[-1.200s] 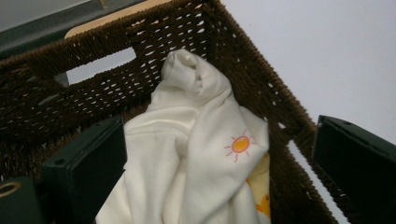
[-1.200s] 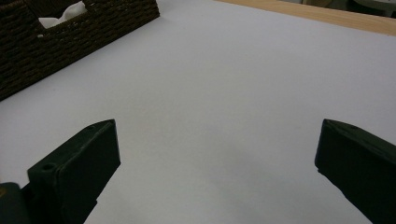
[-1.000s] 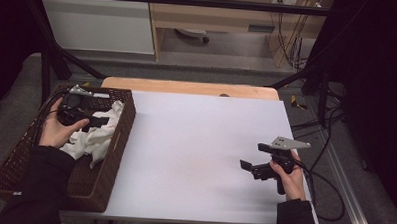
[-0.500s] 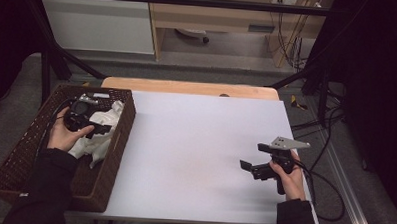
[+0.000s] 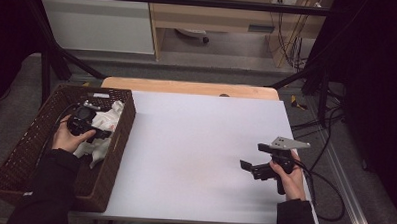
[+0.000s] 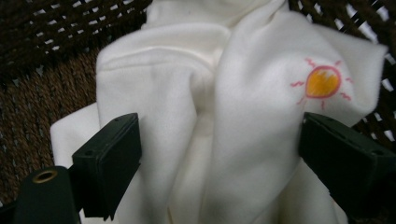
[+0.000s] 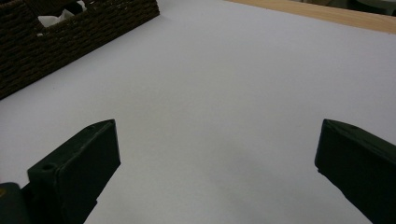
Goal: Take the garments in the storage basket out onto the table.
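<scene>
A crumpled white cloth with a small orange sun drawn on it lies in a dark wicker basket at the table's left edge. My left gripper is down inside the basket, right over the cloth. Its jaws have just been closing and stand on either side of a raised fold, still apart from it, so the left gripper is open. My right gripper rests low over the white tabletop at the right, open, and nothing lies between the jaws of the right gripper.
The white table surface stretches between the basket and the right hand, with a wooden strip along its far edge. The basket's woven wall shows far off in the right gripper view. Cables trail off the table's right side.
My left gripper has sunk into the basket onto the white cloth. The right hand and its gripper have not moved.
</scene>
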A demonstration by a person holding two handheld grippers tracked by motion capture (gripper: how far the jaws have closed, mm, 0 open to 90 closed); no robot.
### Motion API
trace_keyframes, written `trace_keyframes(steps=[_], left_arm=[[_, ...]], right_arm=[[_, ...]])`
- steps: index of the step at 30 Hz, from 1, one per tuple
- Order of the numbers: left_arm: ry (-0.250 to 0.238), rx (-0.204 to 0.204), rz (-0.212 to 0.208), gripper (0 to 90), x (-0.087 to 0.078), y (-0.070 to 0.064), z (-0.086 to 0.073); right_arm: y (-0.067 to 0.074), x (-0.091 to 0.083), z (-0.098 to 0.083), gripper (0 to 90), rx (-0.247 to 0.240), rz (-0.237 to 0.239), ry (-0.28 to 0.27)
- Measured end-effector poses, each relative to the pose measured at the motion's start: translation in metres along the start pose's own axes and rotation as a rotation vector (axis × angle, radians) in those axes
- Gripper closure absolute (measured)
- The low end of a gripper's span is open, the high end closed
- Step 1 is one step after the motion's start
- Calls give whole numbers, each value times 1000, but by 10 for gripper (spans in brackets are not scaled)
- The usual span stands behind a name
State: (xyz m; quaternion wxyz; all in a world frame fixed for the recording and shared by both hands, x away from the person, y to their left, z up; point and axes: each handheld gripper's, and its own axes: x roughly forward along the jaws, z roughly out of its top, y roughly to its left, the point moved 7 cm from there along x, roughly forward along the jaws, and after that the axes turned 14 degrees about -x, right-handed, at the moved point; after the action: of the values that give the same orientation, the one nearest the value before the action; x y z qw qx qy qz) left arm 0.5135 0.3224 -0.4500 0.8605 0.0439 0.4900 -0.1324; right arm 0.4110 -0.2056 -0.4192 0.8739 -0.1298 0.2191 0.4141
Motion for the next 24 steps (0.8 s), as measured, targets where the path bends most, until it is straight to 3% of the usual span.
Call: trace_keyframes(steps=[11,19,24], left_arm=[[21,-11,-19,240,10,4,-6],[39,8,-1,342,14,5,-10],[55,51,23,420,16,5,-12]], right_arm=[[0,1,0,7,-1,1,3],[1,1,-1,7,-3,2,5],[1,2,-1,7,-3,3,7]])
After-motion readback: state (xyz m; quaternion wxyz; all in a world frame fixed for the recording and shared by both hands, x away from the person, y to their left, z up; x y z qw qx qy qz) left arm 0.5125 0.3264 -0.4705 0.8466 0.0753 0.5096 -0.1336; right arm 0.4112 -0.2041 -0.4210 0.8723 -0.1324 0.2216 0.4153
